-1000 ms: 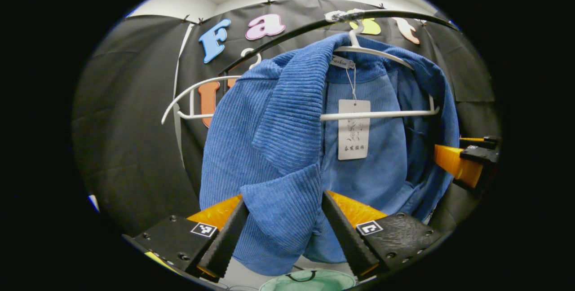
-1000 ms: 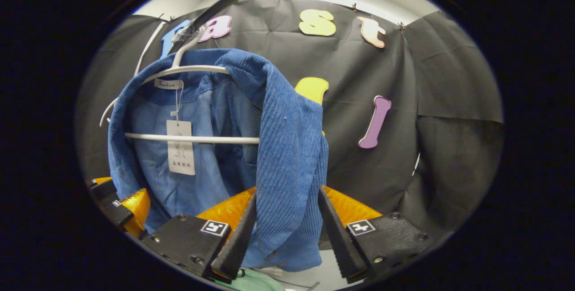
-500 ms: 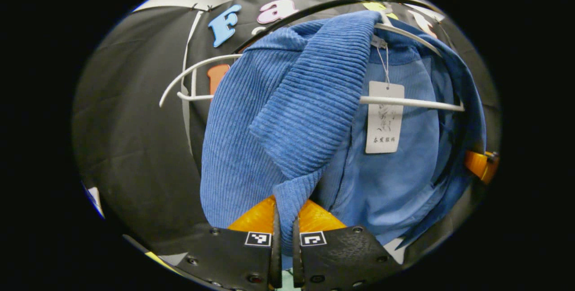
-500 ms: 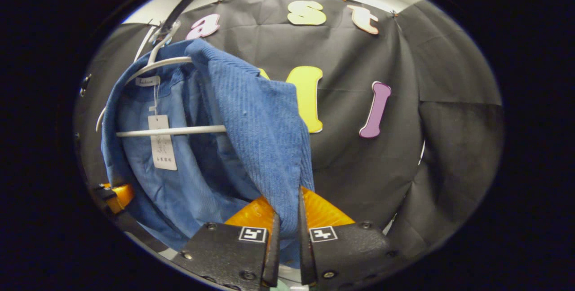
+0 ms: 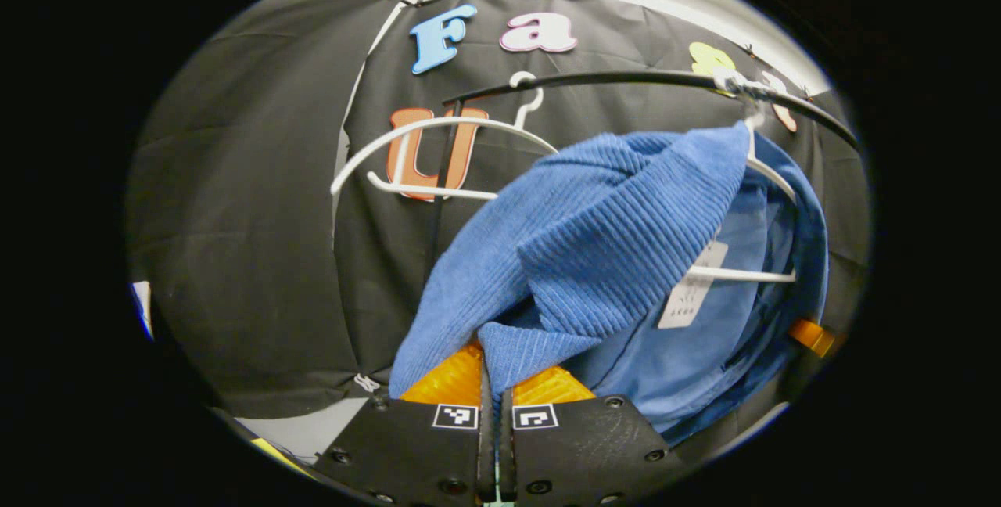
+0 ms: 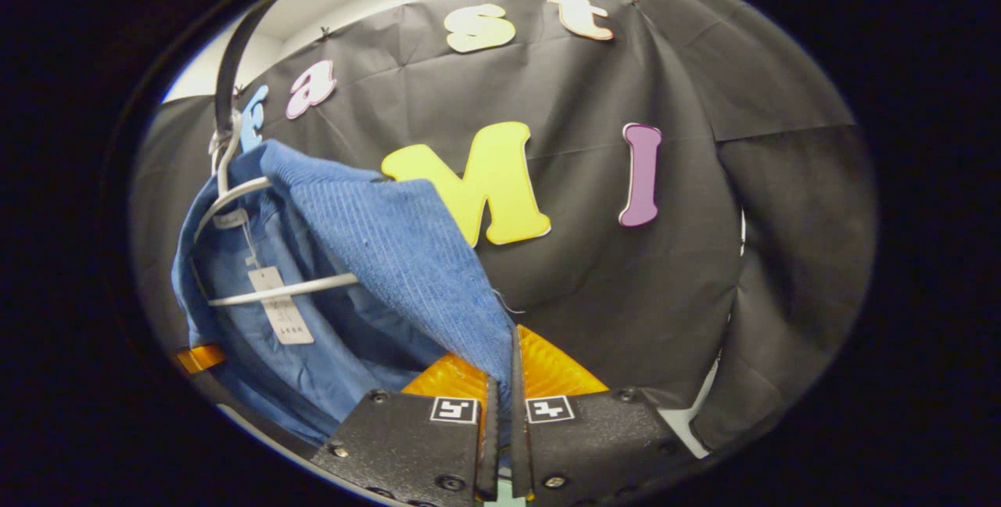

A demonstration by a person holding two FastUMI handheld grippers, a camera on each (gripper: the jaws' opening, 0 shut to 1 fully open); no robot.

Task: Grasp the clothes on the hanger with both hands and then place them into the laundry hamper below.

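A blue corduroy jacket (image 5: 602, 233) hangs on a white hanger (image 5: 770, 174) from a black rail (image 5: 626, 78). My left gripper (image 5: 493, 390) is shut on one front edge of the jacket, which stretches down and sideways from the hanger. In the right gripper view the same jacket (image 6: 375, 257) hangs at the left on its hanger (image 6: 227, 198), and my right gripper (image 6: 504, 382) is shut on its other front edge. A paper tag (image 6: 280, 305) dangles inside the collar. An orange bit of the other gripper (image 5: 813, 335) peeks past the jacket at the right.
A second, bare white hanger (image 5: 438, 127) hangs on the rail left of the jacket. Black booth cloth (image 6: 704, 257) backs everything. A strip of pale floor (image 5: 313, 433) shows low at the left.
Both grippers closed on the jacket's front edges and have since pulled outward and down, dragging the jacket aslant on its hanger. The hamper's green rim has left the view.
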